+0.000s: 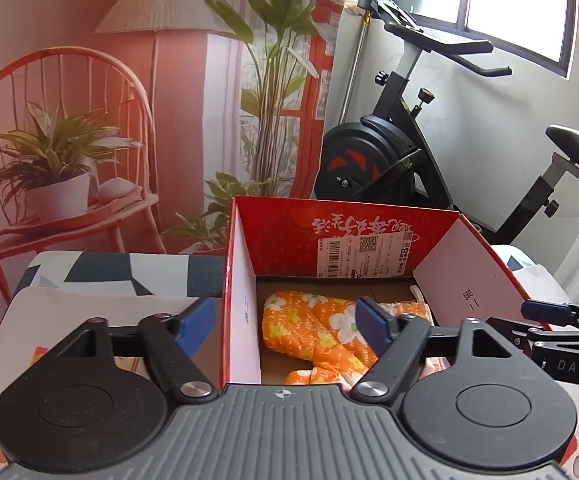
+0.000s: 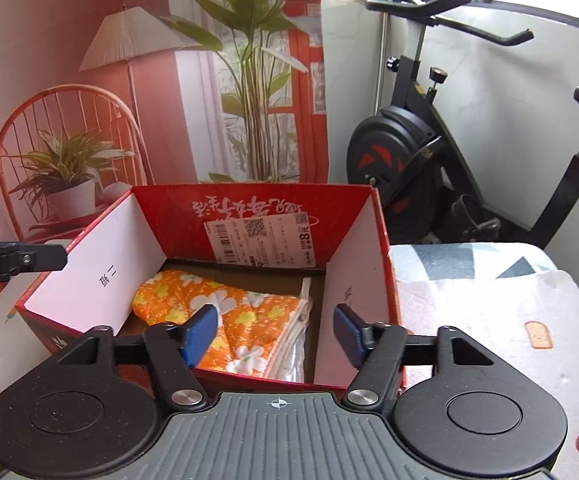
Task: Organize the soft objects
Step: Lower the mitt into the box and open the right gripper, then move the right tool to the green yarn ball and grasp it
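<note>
An orange padded cloth with white and yellow flowers (image 1: 317, 328) (image 2: 225, 312) lies folded on the floor of a red cardboard box (image 1: 329, 236) (image 2: 249, 208) with white inner flaps. My left gripper (image 1: 285, 326) stands open at the box's near left corner, its blue pads astride the left wall, gripping nothing. My right gripper (image 2: 275, 330) stands open above the box's near right part, pads clear of the cloth. The right gripper's finger (image 1: 549, 312) shows at the right edge of the left wrist view. The left gripper's finger (image 2: 17, 262) shows at the left edge of the right wrist view.
The box stands on a table with a white patterned cloth (image 2: 489, 320) (image 1: 89, 312). Behind it hangs a printed backdrop with a chair, lamp and plants (image 1: 129, 120). An exercise bike (image 1: 389, 152) (image 2: 429, 152) stands at the back right under a window.
</note>
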`<state>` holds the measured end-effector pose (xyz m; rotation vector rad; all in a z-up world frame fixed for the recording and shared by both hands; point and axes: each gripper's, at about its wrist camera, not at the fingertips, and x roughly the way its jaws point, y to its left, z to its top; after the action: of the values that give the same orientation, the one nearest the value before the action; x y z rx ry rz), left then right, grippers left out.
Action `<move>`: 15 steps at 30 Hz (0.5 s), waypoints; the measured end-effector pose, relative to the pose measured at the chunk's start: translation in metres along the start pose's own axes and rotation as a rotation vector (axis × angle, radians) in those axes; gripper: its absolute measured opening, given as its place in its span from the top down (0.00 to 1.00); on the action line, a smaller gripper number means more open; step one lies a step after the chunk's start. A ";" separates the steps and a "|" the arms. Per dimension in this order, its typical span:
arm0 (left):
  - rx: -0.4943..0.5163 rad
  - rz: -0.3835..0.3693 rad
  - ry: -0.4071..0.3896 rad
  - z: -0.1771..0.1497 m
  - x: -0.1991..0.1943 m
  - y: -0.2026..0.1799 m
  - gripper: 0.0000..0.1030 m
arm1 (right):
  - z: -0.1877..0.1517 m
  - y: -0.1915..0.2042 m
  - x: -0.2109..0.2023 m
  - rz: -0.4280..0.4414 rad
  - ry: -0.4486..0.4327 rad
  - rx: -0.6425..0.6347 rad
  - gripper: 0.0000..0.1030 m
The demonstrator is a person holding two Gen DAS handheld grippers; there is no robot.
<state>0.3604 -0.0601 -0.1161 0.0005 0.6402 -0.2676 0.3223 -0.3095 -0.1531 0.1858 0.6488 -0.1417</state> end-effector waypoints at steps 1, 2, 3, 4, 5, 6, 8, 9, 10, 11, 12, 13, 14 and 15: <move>-0.009 -0.005 -0.005 -0.002 -0.006 0.002 0.13 | 0.000 0.000 -0.005 0.000 -0.003 0.003 0.22; -0.016 -0.009 -0.009 -0.004 -0.013 0.003 0.11 | 0.000 0.000 -0.011 -0.001 -0.006 0.009 0.17; -0.018 -0.011 -0.012 -0.006 -0.019 0.004 0.09 | -0.001 0.000 -0.017 0.004 -0.010 0.016 0.08; -0.016 -0.011 -0.011 -0.009 -0.025 0.004 0.08 | -0.001 -0.001 -0.023 0.013 -0.015 0.026 0.01; -0.014 -0.007 -0.004 -0.012 -0.031 0.005 0.06 | -0.002 -0.001 -0.029 0.021 -0.020 0.036 0.01; -0.017 0.001 0.006 -0.016 -0.037 0.006 0.05 | -0.004 0.000 -0.036 0.028 -0.022 0.045 0.00; -0.023 0.007 0.019 -0.026 -0.050 0.009 0.05 | -0.010 0.002 -0.047 0.030 -0.019 0.052 0.00; -0.025 0.006 0.015 -0.033 -0.057 0.011 0.05 | -0.014 0.004 -0.053 0.030 -0.017 0.053 0.00; -0.027 0.005 0.006 -0.040 -0.064 0.012 0.05 | -0.018 0.006 -0.059 0.031 -0.019 0.053 0.00; -0.028 0.003 0.004 -0.047 -0.071 0.014 0.05 | -0.024 0.008 -0.065 0.035 -0.022 0.053 0.00; -0.026 -0.002 0.005 -0.055 -0.078 0.016 0.05 | -0.031 0.010 -0.072 0.041 -0.022 0.054 0.00; -0.026 -0.010 0.003 -0.064 -0.084 0.017 0.05 | -0.037 0.013 -0.077 0.047 -0.022 0.054 0.00; -0.027 -0.018 0.002 -0.071 -0.091 0.018 0.05 | -0.044 0.015 -0.083 0.056 -0.021 0.055 0.00; -0.029 -0.017 -0.001 -0.079 -0.097 0.019 0.05 | -0.054 0.018 -0.090 0.069 -0.020 0.052 0.00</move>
<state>0.2441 -0.0114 -0.1235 -0.0330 0.6434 -0.2750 0.2232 -0.2737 -0.1376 0.2563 0.6188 -0.0943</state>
